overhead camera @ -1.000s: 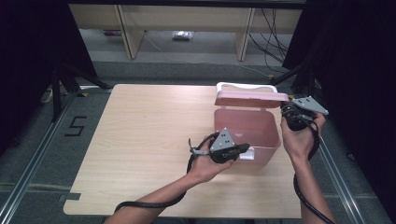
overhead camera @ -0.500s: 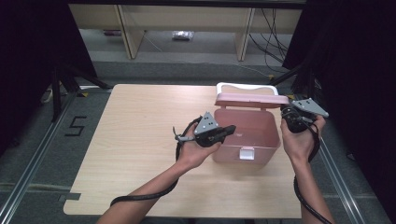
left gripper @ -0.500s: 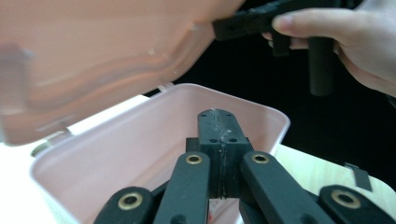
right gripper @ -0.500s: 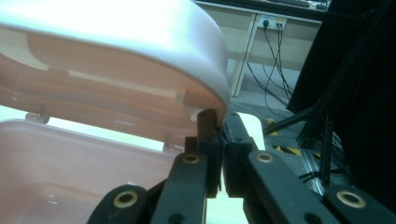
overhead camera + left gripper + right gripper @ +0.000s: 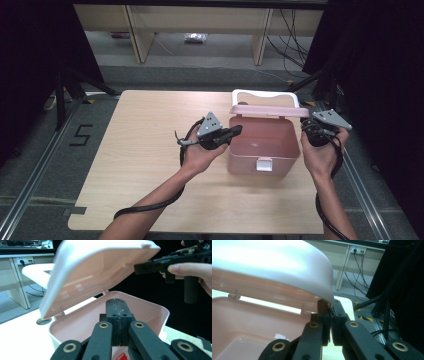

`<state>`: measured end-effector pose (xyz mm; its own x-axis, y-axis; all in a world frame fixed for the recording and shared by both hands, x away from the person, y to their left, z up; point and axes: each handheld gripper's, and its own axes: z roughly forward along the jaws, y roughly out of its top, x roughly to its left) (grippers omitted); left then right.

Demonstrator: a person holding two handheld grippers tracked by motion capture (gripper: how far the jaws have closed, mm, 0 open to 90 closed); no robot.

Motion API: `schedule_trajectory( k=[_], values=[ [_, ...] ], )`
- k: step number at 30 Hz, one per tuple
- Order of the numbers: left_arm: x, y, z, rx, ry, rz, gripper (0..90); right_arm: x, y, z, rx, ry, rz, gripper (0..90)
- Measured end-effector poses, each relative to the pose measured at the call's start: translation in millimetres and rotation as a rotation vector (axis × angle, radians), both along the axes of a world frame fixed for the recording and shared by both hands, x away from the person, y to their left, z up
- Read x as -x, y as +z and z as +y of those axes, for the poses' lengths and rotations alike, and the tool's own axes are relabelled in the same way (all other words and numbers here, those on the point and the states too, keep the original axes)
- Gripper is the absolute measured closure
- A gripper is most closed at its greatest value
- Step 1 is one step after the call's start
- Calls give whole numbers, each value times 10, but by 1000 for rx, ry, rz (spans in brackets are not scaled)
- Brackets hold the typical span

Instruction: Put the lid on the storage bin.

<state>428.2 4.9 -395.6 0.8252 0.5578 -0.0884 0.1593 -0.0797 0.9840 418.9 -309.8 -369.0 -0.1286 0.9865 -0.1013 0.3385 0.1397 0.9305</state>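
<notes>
**Pink box open on the counter, lid raised**

High view: my left gripper (image 5: 235, 131) hangs above the near left corner of the pink box (image 5: 260, 145), which sits right of centre on the wooden counter (image 5: 145, 150). My right gripper (image 5: 306, 129) is at the box's right side, level with the raised lid (image 5: 267, 109). A white handle (image 5: 265, 95) shows behind the lid. A white latch (image 5: 264, 164) sits on the box's front wall. On the floor left of the counter a mark reads "5" (image 5: 81, 135).

Left gripper view: my jaws are pressed together with nothing between them, just over the box rim (image 5: 160, 311). The lid (image 5: 100, 272) tilts up above them. Across the box, my right gripper (image 5: 160, 263) touches the lid's far edge. A red-and-white label (image 5: 122, 356) lies inside the box; its writing is too small to read.

Right gripper view: my jaws are almost closed and meet the lid's edge (image 5: 322, 293); whether they pinch it I cannot tell. The box's pink interior (image 5: 249, 322) lies below.
</notes>
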Motion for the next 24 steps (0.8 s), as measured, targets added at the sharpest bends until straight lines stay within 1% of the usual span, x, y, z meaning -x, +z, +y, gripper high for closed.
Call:
schedule_trajectory(
  k=[1,2,3,4,5,6,7,8,9,10,11,12,13,14,16,17,18,19,21,22,23,24],
  values=[
    [-4,6,11,1,3,0,899,0,-8,-18,17,11,-11,886],
    [-6,13,18,4,8,0,899,19,-18,3,-11,-8,-5,885],
    [-11,18,26,6,9,-2,900,26,-11,-15,11,8,5,885],
    [-14,21,30,8,11,-2,900,21,-21,-16,17,9,-9,885],
    [-20,27,41,7,15,-3,900,28,-23,-14,14,8,-14,885],
    [-24,30,44,13,17,-2,900,43,-28,9,-14,-6,0,884],
    [-29,32,50,15,20,-2,900,40,-26,-20,23,11,-3,884],
    [-33,34,56,16,21,-3,899,49,-28,-20,20,11,2,884],
    [-36,35,61,16,23,-2,899,53,-43,-1,-5,1,-6,884],
    [-39,36,66,15,25,-3,900,62,-44,6,-17,-5,3,883],
    [-40,36,69,17,26,-4,899,57,-46,-20,18,9,-2,883],
    [-41,37,73,17,25,-3,900,62,-52,-19,15,11,-2,883],
    [-42,39,77,18,26,-2,900,78,-58,0,-8,0,9,883],
    [-44,42,82,19,27,-2,899,75,-59,-17,11,11,1,882],
    [-45,47,90,20,28,-4,900,95,-72,-10,-2,7,15,881],
    [-43,47,93,20,28,-5,899,89,-81,-7,-9,7,5,881],
    [-42,45,96,19,29,-4,900,93,-88,-11,-8,7,5,881],
    [-41,43,98,18,29,-3,899,100,-92,-6,-17,2,10,880],
    [-44,35,104,18,28,0,899,101,-94,-28,16,13,10,879],
    [-43,32,106,18,29,2,899,105,-100,-26,14,10,7,878],
    [-42,31,107,19,28,3,899,116,-102,-11,-5,2,18,877],
    [-40,30,107,18,28,3,899,122,-105,-5,-14,1,21,876]
  ],
)
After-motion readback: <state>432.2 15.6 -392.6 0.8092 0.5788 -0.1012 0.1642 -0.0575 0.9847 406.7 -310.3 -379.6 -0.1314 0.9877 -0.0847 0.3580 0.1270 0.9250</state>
